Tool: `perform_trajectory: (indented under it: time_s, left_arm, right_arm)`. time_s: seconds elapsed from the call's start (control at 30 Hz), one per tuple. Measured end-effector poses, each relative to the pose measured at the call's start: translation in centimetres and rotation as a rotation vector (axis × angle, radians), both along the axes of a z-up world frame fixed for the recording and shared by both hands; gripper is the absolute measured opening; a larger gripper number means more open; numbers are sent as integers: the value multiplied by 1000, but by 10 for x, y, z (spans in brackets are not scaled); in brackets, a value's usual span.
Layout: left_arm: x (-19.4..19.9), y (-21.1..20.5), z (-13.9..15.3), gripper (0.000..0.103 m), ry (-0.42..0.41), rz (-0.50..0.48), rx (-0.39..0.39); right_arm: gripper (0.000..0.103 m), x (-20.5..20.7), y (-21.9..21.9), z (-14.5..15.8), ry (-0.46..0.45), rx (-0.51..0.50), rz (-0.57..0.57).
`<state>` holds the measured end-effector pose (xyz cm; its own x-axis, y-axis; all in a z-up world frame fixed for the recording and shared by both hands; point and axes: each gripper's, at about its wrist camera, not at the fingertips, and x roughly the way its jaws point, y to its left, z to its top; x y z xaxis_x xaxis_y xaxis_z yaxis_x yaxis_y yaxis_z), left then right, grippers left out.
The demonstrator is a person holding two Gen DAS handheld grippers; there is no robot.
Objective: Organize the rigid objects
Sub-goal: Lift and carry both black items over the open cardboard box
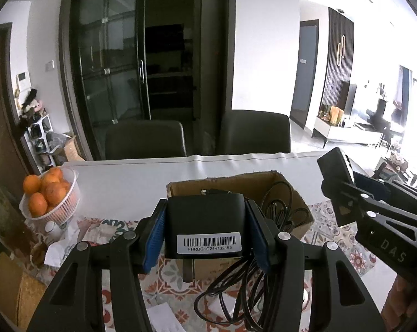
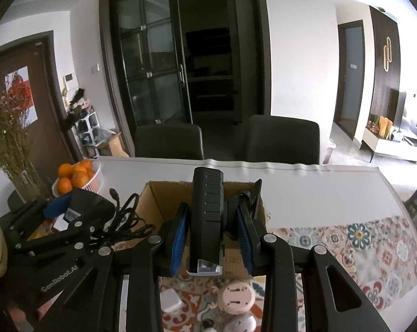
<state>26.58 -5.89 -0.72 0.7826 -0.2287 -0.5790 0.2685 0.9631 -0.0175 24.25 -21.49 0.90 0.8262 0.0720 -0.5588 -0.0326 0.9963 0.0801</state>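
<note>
My left gripper [image 1: 205,229] is shut on a black power adapter [image 1: 204,221] with a barcode label; its black cable [image 1: 244,285] hangs down in loops. It hovers just in front of an open cardboard box [image 1: 263,182] on the table. My right gripper [image 2: 208,235] is shut on a long black ribbed device [image 2: 207,221], held upright over the same box [image 2: 158,199]. The left gripper with the adapter [image 2: 84,207] shows at the left of the right wrist view, and the right gripper shows at the right of the left wrist view [image 1: 344,182].
A white basket of oranges [image 1: 46,196] stands at the table's left. A patterned cloth [image 2: 360,243] covers the near table. A white charger [image 2: 169,300] and a pink round object [image 2: 236,296] lie below the right gripper. Two dark chairs [image 1: 145,138] stand behind the table. Dried flowers [image 2: 9,138] are far left.
</note>
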Motion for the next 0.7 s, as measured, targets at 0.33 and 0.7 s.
perform_trajectory:
  time_s: [0.33,0.7]
  left_arm:
    - [51,-9,-2,54,100,-11,21]
    - [95,-22,-30,54,190,-16,82]
  right_arm:
    - [34,54,-8,-4,96,24,28]
    - [34,110,-13,-35,252,-11,72]
